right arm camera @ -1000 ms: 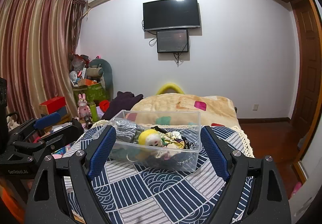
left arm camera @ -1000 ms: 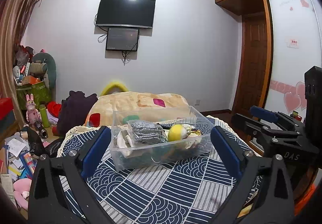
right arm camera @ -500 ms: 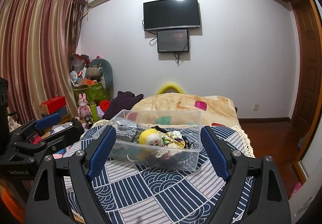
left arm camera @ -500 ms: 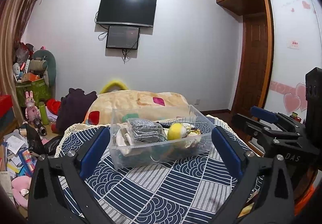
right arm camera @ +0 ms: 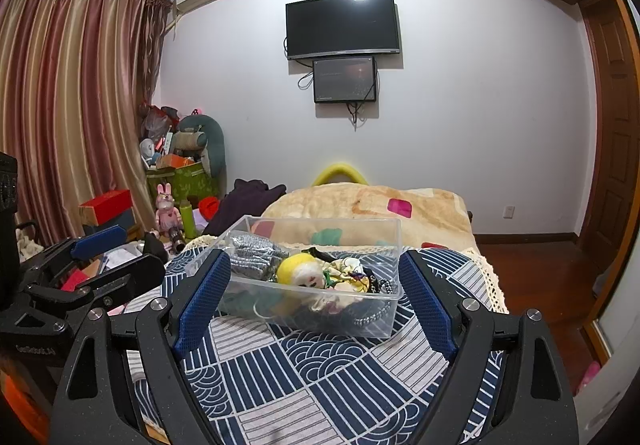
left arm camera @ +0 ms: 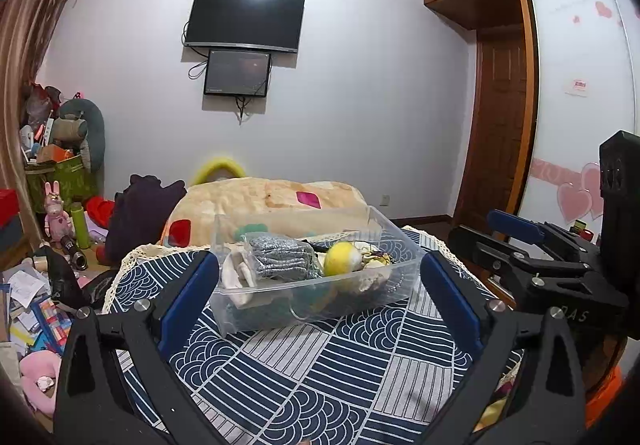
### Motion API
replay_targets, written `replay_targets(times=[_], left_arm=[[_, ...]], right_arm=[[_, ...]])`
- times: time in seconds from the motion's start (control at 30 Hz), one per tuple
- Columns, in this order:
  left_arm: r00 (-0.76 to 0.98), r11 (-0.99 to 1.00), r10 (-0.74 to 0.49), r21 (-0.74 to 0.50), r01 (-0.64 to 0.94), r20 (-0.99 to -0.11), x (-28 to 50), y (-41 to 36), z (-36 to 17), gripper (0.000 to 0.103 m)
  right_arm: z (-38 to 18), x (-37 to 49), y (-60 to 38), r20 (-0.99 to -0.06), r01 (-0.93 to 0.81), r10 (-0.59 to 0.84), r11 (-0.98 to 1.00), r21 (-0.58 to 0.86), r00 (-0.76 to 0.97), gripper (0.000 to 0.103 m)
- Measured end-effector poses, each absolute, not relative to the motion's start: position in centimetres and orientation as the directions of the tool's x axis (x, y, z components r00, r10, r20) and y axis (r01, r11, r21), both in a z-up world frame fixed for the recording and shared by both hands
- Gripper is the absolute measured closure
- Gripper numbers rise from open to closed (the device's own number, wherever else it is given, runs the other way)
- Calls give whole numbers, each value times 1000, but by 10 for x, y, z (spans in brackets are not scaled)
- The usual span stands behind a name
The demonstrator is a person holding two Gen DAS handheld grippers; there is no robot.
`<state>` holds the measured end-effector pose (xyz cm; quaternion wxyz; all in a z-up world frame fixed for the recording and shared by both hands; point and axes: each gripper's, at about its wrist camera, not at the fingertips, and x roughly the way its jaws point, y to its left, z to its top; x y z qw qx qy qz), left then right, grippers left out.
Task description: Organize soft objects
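A clear plastic bin (left arm camera: 304,301) (right arm camera: 372,319) stands on a table with a blue and white patterned cloth (left arm camera: 320,373) (right arm camera: 320,373). It holds soft things: a folded grey knit cloth (left arm camera: 282,259) (right arm camera: 252,259), a yellow plush doll (left arm camera: 340,259) (right arm camera: 300,271), white fabric (left arm camera: 240,275) and dark beads (right arm camera: 376,313). My left gripper (left arm camera: 320,285) is open and empty, a little short of the bin. My right gripper (right arm camera: 314,287) is open and empty, also just short of it. Each gripper shows at the edge of the other's view.
A bed with a beige blanket (left arm camera: 260,205) (right arm camera: 380,209) lies behind the table. Toys, boxes and papers clutter the floor at the left (left arm camera: 40,285) (right arm camera: 168,205). A wooden door (left arm camera: 496,125) and a wardrobe stand at the right.
The left wrist view has shifted slightly, so the bin sits a little higher and nearer. The right gripper has barely moved. Both stay open.
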<state>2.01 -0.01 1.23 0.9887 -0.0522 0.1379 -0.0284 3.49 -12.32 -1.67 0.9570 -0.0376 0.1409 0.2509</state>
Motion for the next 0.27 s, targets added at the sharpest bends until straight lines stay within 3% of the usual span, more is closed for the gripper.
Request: replay_targets(times=[0.27], left_arm=[[961, 994, -70, -99, 44, -268, 19, -3, 12, 1]], right_arm=[[-18, 33, -121, -290, -492, 471, 870, -2, 833, 18]])
